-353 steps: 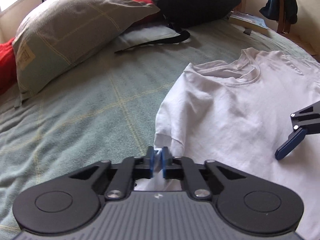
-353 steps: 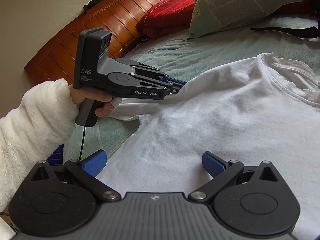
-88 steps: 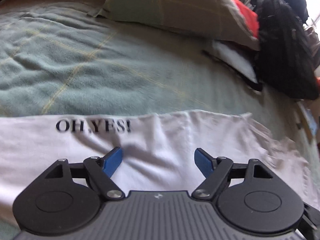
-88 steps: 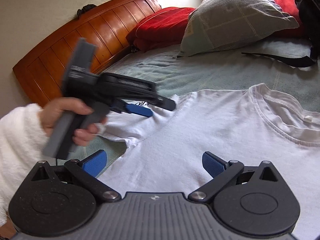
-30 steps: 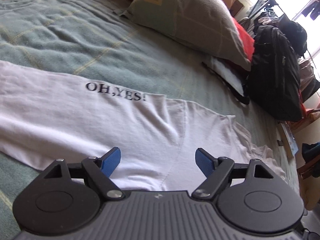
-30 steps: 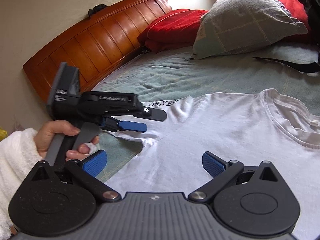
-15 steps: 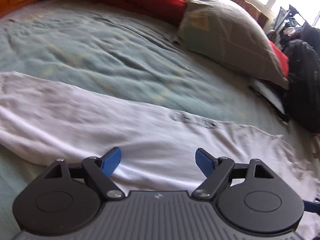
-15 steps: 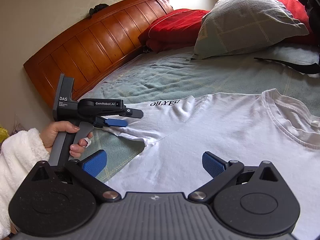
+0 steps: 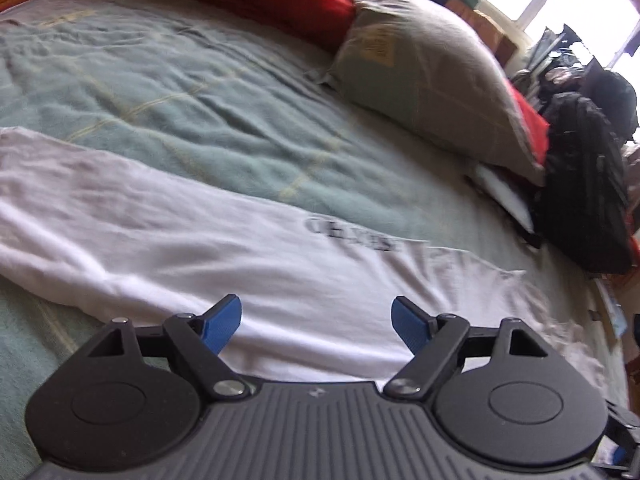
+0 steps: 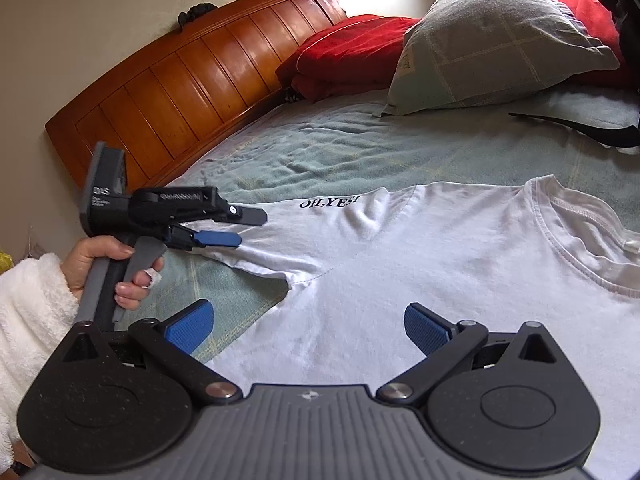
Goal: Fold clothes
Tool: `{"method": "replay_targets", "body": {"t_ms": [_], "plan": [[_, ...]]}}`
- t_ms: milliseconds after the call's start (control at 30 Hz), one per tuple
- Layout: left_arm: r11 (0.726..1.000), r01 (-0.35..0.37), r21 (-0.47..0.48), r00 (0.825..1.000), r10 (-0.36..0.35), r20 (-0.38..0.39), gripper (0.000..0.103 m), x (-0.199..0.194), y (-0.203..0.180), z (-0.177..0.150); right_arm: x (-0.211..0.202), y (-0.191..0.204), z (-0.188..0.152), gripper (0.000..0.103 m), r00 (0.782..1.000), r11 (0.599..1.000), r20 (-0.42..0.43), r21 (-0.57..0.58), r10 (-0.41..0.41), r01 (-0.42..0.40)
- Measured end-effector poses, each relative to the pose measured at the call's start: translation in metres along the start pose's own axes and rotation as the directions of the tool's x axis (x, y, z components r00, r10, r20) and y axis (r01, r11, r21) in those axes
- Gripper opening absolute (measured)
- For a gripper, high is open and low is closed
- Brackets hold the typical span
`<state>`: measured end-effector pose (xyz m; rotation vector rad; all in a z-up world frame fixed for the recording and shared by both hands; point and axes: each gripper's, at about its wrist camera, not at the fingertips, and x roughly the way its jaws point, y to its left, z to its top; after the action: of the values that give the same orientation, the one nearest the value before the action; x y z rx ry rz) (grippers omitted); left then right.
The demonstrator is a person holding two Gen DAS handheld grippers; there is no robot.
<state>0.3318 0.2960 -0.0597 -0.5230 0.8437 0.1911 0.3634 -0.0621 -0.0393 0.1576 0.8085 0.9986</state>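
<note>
A white T-shirt [image 10: 440, 264] lies flat on the green blanket [image 10: 360, 148], collar [image 10: 560, 220] at the right. Its left side is folded over, so the "OH,YES!" print [image 10: 330, 202] faces up. In the left wrist view the shirt [image 9: 240, 248] runs as a long white band across the bed. My left gripper [image 10: 240, 227] is held by a hand in a white fleecy sleeve. It hovers open over the folded edge at the left, with nothing between its fingers. My right gripper [image 10: 308, 326] is open above the shirt's chest, and the left gripper [image 9: 316, 322] shows its blue pads spread wide.
A grey-green pillow [image 10: 500, 36] and red pillows [image 10: 348, 52] lie at the far side of the bed against a wooden headboard [image 10: 180, 80]. A black backpack [image 9: 588, 184] sits at the right, its strap [image 10: 580, 128] trailing on the blanket near the collar.
The left gripper let go of the folded sleeve and has moved left along the shirt's folded side, away from the print. The right gripper has stayed put and open.
</note>
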Motion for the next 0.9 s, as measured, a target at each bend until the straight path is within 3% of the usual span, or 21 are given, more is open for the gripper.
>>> {"method": "replay_targets", "body": {"t_ms": [100, 233, 300, 400, 467, 533, 667, 767, 833, 867, 900], "plan": [[0.987, -0.157, 0.023, 0.987, 0.156, 0.050, 0.082, 0.004, 0.023, 0.007, -0.002, -0.002, 0.000, 0.103, 1.000, 1.000, 0.006, 0.008, 0.006, -0.006], [0.962, -0.270, -0.044, 0.959, 0.273, 0.079, 0.082, -0.010, 0.052, 0.018, -0.002, -0.005, 0.001, 0.103, 1.000, 1.000, 0.010, 0.018, 0.000, 0.000], [0.948, -0.318, -0.034, 0.942, 0.320, 0.100, 0.081, -0.022, 0.052, 0.020, -0.002, -0.007, 0.001, 0.103, 1.000, 1.000, 0.011, 0.027, 0.003, -0.003], [0.981, -0.192, -0.031, 0.971, 0.195, 0.137, 0.082, -0.042, 0.043, 0.012, -0.001, -0.007, 0.001, 0.103, 1.000, 1.000, 0.009, 0.030, 0.001, -0.001], [0.995, -0.096, -0.003, 0.988, 0.096, 0.120, 0.083, -0.044, 0.034, 0.005, 0.001, -0.006, 0.000, 0.103, 1.000, 1.000, 0.004, 0.025, 0.002, -0.002], [0.998, -0.061, 0.019, 0.994, 0.059, 0.090, 0.083, -0.037, 0.028, 0.000, 0.002, -0.004, -0.001, 0.103, 1.000, 1.000, -0.002, 0.020, 0.002, -0.002], [0.986, -0.161, -0.032, 0.984, 0.163, 0.076, 0.083, -0.023, 0.048, 0.001, 0.003, -0.001, -0.002, 0.103, 1.000, 1.000, -0.006, 0.005, -0.004, 0.004], [0.957, -0.267, -0.115, 0.957, 0.277, 0.083, 0.083, -0.031, 0.080, 0.006, 0.001, -0.001, -0.001, 0.103, 1.000, 1.000, -0.001, 0.003, -0.010, 0.010], [0.928, -0.349, -0.135, 0.930, 0.360, 0.071, 0.082, -0.040, 0.091, 0.008, 0.002, -0.003, -0.001, 0.103, 1.000, 1.000, -0.002, 0.011, -0.009, 0.009], [0.919, -0.369, -0.141, 0.922, 0.381, 0.069, 0.082, -0.044, 0.094, 0.010, 0.002, -0.004, -0.001, 0.103, 1.000, 1.000, -0.002, 0.015, -0.009, 0.009], [0.928, -0.344, -0.144, 0.930, 0.358, 0.087, 0.082, -0.048, 0.094, 0.012, 0.003, -0.004, -0.001, 0.103, 1.000, 1.000, -0.003, 0.019, -0.009, 0.009]]}}
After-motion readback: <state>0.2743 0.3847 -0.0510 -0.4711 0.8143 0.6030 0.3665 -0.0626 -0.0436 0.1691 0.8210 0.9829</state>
